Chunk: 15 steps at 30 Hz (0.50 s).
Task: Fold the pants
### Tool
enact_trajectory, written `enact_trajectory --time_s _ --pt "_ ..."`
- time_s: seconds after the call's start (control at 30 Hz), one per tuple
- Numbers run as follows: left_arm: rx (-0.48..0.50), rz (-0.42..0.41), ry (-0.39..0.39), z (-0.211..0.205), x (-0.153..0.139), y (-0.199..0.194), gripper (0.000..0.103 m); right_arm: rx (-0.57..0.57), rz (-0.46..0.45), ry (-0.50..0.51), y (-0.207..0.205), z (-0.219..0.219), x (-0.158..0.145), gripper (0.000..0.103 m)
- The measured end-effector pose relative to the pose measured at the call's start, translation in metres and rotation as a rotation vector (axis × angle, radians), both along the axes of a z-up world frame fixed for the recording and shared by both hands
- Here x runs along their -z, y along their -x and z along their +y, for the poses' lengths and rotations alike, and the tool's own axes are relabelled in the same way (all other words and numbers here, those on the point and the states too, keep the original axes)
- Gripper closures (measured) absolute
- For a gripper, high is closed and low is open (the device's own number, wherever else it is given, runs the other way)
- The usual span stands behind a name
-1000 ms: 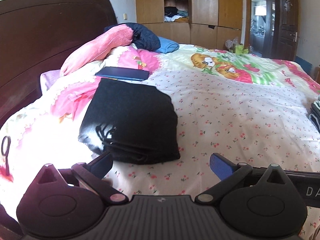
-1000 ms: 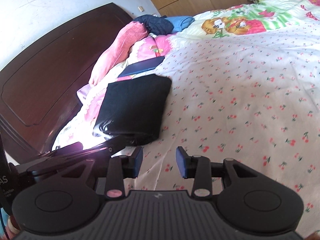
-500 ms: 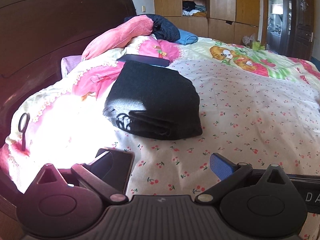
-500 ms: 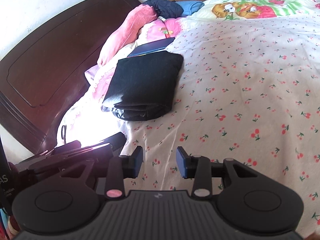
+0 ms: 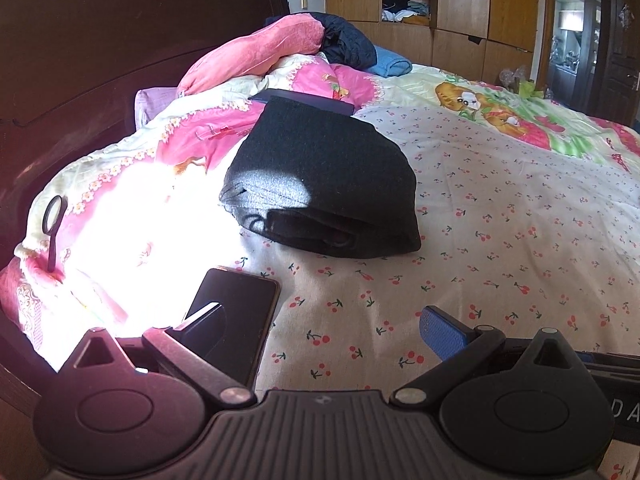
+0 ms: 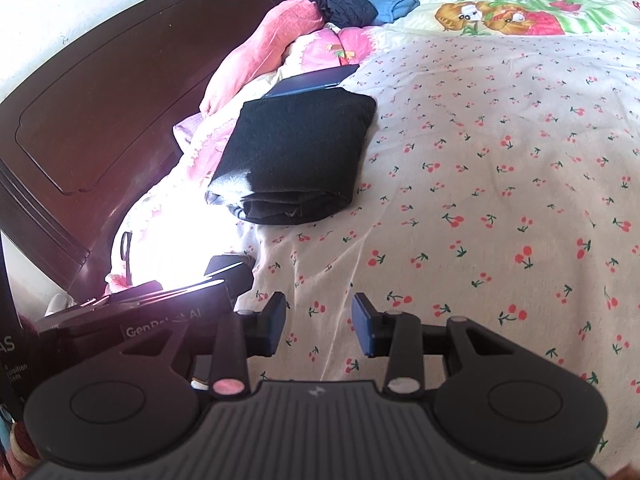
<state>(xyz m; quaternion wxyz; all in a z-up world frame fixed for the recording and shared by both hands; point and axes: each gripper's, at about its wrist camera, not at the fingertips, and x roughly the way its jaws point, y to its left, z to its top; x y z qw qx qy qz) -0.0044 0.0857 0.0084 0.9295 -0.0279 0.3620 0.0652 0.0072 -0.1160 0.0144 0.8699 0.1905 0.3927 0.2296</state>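
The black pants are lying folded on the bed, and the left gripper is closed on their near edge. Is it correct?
Not quite. The black pants do lie folded on the bed, but the left gripper is open and holds nothing; it is apart from the pants. The left wrist view shows this.

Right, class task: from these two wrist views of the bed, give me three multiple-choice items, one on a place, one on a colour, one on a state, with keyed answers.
1. Where does the phone lie?
A. on the pants
B. on the sheet, nearer the camera than the pants
C. on the headboard

2. What colour are the folded pants?
A. black
B. red
C. white

3. How is the left gripper?
A. shut on the pants
B. shut on the phone
C. open, holding nothing

Answers: 1 B, the phone rests on the cherry-print sheet beside the near finger. 2 A, the bundle is black. 3 C, its fingers stand wide apart over bare sheet.
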Motion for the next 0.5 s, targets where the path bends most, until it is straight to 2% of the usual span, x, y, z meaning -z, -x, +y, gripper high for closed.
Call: enact_trajectory --time_s 0.5 --pt "-0.003 0.031 -0.015 0.0031 0.0071 0.0059 0.000 -0.003 0.011 0.015 -0.0020 0.0028 0.0073 0.064"
